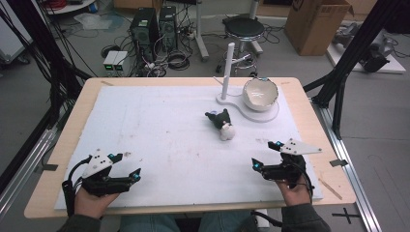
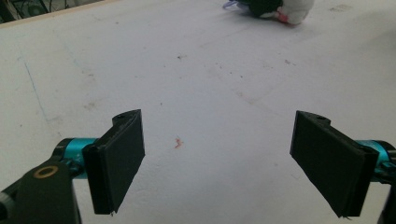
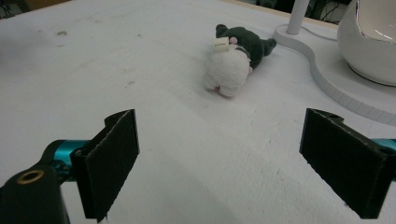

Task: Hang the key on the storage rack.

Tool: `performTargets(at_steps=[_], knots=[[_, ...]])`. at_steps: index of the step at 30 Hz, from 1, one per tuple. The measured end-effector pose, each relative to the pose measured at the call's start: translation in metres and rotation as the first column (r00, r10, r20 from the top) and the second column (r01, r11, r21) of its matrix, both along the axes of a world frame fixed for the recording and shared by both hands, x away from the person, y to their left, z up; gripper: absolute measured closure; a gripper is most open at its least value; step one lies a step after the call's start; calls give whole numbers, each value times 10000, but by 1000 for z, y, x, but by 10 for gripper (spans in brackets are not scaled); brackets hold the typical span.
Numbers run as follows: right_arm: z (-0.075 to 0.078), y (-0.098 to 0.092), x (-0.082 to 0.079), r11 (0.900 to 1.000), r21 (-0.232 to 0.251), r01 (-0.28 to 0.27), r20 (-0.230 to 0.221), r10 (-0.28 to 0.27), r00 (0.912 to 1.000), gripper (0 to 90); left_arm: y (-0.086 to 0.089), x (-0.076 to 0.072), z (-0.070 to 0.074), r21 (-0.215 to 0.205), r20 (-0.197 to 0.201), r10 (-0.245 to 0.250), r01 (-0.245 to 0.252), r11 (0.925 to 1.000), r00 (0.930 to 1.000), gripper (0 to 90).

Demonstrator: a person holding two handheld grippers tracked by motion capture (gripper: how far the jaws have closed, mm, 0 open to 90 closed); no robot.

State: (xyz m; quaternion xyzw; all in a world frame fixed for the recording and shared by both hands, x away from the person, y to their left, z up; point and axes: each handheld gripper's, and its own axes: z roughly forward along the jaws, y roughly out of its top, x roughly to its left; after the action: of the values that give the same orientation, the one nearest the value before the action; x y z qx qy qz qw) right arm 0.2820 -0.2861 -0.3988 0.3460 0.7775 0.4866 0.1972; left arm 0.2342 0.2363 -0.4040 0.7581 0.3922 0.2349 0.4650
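A small plush toy (image 1: 221, 124), white with dark green parts, lies on its side on the white mat (image 1: 159, 140) right of centre. It also appears as the plush toy (image 3: 235, 60) ahead of the right jaws and the plush toy (image 2: 275, 8) far off at the top. My left gripper (image 1: 124, 167) rests near the front left edge, open with nothing between its jaws. My right gripper (image 1: 266, 154) rests near the front right, open and empty, well short of the toy.
A white bowl (image 1: 260, 93) sits on a white stand base (image 1: 251, 112) with an upright white post (image 1: 227, 70) at the back right of the table. The wooden table edge (image 1: 319, 130) rims the mat. Computers, cables, a stool and a cardboard box stand beyond.
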Motion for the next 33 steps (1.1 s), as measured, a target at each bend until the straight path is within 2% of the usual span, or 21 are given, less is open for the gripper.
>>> performTargets(at_steps=[33], knots=[[-2,8,6,10000,9,-90,-88,90,9999,112,1,3,0,-106,139,141,-140,9998,9998,181]])
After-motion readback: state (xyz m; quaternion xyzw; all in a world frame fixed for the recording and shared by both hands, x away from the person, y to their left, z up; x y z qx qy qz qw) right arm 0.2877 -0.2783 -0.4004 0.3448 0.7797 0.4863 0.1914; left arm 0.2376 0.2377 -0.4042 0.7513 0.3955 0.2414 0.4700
